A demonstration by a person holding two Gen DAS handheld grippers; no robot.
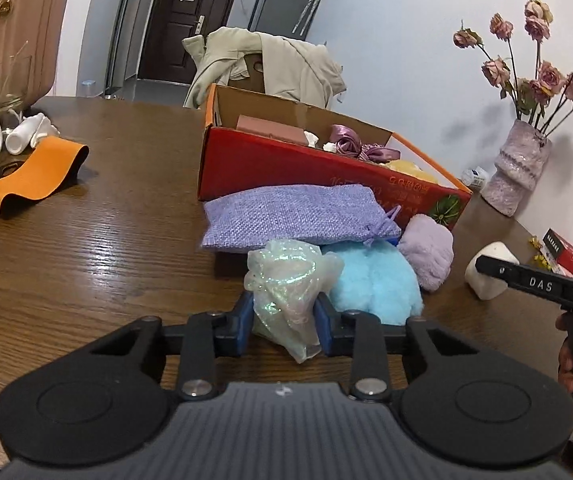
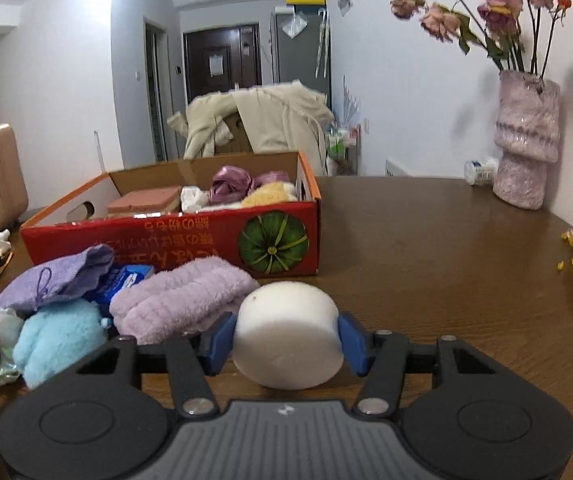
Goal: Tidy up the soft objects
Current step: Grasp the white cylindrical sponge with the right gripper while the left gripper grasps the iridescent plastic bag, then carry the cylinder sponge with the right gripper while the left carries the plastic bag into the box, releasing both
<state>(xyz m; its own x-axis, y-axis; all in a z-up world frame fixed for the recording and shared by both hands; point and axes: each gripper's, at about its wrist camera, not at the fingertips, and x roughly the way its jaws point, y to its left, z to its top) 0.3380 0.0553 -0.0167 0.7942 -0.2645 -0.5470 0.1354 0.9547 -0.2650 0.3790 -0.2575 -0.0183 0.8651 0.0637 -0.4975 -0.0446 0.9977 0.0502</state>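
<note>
Iridescent organza pouch [image 1: 286, 296] low centre in the left wrist view, on the wooden table [image 1: 86, 248], long axis running up the frame and leaning slightly left, crumpled tail toward the camera. Clamped at its waist by the left gripper [image 1: 285, 316], blue pads pressed into both sides, jaws narrowed to a small gap. Just beyond: blue fluffy ball [image 1: 374, 284], lilac plush roll [image 1: 428, 252], purple burlap bag [image 1: 294, 218] lying crosswise, then the red cardboard box [image 1: 306, 168].

White foam cylinder [image 2: 290, 332] centre in the right wrist view, lying on its curved side, axis pointing toward the camera and slightly left. Gripped across its width by the right gripper [image 2: 286, 340], jaws about half open, pads touching both sides. Flower vase [image 2: 526, 140] at upper right.
</note>
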